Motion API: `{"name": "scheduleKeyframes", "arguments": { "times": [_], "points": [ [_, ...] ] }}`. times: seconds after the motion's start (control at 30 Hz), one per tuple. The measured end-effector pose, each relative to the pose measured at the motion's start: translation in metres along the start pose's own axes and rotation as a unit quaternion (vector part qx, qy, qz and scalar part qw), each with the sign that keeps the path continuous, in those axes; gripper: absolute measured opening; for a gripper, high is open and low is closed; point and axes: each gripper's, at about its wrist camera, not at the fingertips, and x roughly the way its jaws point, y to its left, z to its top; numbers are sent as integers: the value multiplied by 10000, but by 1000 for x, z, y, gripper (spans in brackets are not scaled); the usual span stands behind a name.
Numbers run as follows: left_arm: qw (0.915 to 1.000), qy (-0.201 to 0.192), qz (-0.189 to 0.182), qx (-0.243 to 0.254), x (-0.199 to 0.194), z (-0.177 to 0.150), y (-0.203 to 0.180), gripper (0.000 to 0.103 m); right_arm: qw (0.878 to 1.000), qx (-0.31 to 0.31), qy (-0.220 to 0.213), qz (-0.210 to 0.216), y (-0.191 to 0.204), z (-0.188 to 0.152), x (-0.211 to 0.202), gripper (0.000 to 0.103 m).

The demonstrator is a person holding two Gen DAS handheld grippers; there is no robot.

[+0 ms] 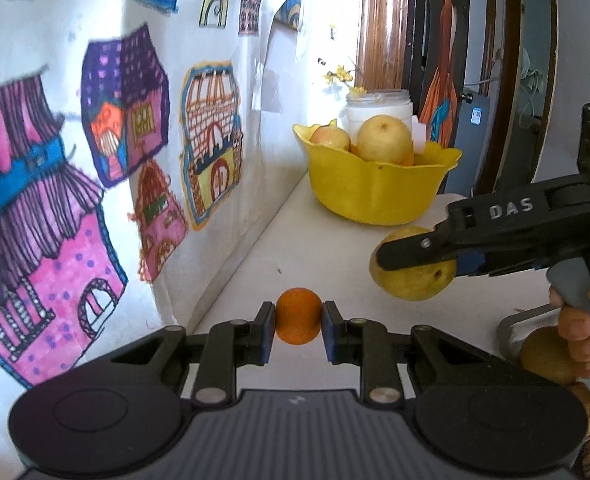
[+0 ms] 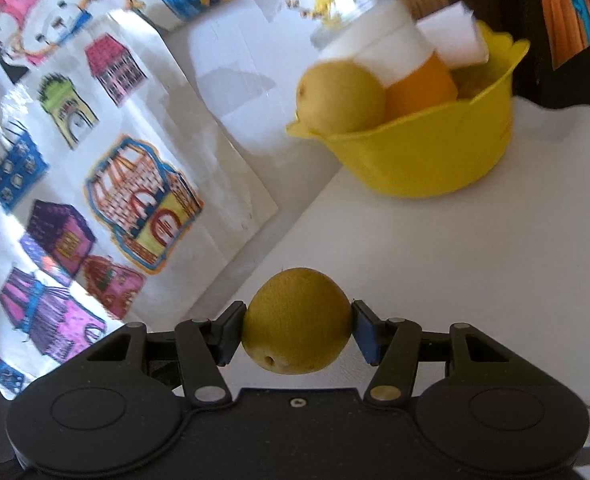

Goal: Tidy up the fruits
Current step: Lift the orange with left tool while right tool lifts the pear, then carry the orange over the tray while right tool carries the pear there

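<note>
Orange [image 1: 298, 322]: 1, left gripper [image 1: 298, 330] | pear [image 2: 297, 321]: 1, right gripper [image 2: 297, 330]

On my left a wall [image 1: 55, 160] of drawings runs away from me along the table [image 1: 315, 248]. At the far end the bowl [image 1: 375, 192] sits on the table with fruit in it, a jar [image 1: 377, 106] just behind it. Nearer, I have the small orange [image 1: 298, 316] between my left gripper [image 1: 298, 330] pads, and the pear [image 2: 297, 322] in my right gripper [image 2: 297, 330], right of the orange.

L hand-held gripper [image 1: 298, 322] clamps small orange [image 1: 298, 315]; R hand-held gripper [image 1: 409, 258] grips pear [image 1: 415, 284].
</note>
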Motion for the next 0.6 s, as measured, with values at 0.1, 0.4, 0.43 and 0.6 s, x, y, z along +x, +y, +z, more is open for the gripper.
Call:
{"name": "scheduleKeyframes", "arguments": {
  "times": [0.1,0.4,0.43,0.6],
  "points": [
    [10000,-44,-26,-11,-10,4,-7,27,10000,-7,-66,-5,0,-1,-21,58],
    [9990,-287,-295,-160,-45,14,-42,27,9995,-117,-287,-65,-9,-14,-98,58],
    [9988,-309,-342,-161,-49,13,-48,27,9994,-126,-308,-72,-10,-17,-108,58],
    [9973,-339,-645,-99,-60,7,-82,27,9990,-164,-373,-166,-21,-35,-157,58]
  ]
}}
